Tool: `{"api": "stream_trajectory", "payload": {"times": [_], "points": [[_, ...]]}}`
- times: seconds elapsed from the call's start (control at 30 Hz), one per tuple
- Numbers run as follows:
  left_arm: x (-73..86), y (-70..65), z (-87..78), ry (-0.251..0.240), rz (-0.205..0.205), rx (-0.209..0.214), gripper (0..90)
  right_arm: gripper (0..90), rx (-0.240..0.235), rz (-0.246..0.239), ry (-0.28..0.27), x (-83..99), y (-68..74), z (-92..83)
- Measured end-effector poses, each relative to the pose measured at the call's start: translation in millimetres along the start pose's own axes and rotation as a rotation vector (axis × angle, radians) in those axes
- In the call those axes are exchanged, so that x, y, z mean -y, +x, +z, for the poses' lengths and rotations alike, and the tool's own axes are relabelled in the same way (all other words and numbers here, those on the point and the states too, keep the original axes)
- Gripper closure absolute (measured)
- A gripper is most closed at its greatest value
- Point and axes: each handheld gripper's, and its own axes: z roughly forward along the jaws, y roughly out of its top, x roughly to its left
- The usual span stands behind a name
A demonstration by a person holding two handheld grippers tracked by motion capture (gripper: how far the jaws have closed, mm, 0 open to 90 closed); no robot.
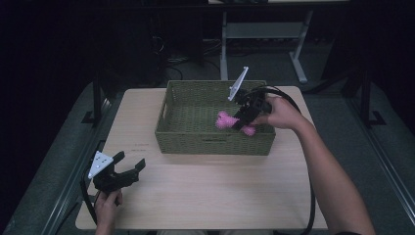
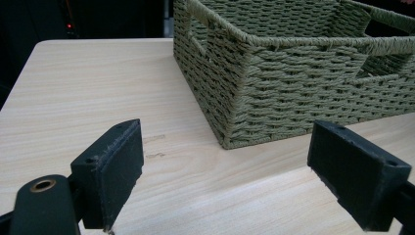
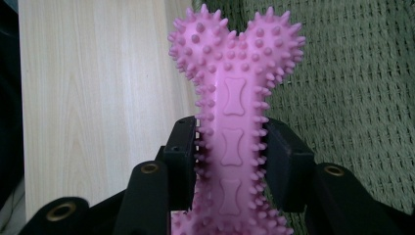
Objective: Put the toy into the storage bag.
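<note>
Over the right half of the basket, a pink spiked rubber bone-shaped chew toy (image 1: 230,122) is clamped across its narrow shaft by the right gripper (image 1: 243,119), jaws closed on both sides of the shaft, pads pressing into the nubs; the lobed end points away from the hand, the other end pokes out behind the jaws; toy seems to be held just above the basket floor rather than lying on it, though contact cannot be told for certain; in the right gripper view the same toy (image 3: 234,112) stands between the pads with woven floor behind it and bare tabletop to one side. Around it, an olive-green woven rectangular basket (image 1: 215,144) with handle slots sits mid-table on a pale wooden table (image 1: 210,191). Left gripper (image 1: 126,169) rests well apart near the front left corner, jaws spread wide, nothing between them; its own view faces the basket's near corner (image 2: 230,98). Risks, as judgement: grip sits on soft nubs, so the toy could pivot or slip if the hand swings; a low carry could catch a lobe or the trailing cable on the basket rim and drag the light basket; letting go from height may bounce the rubber toy out.
</note>
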Motion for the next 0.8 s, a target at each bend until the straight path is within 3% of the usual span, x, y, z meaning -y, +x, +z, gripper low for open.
{"api": "stream_trajectory", "payload": {"times": [0.8], "points": [[-0.1,0.3,2.5,0.008,0.001,0.003,13.0,58.1,0.002,0.05,0.004,4.8,-35.2,17.3]]}}
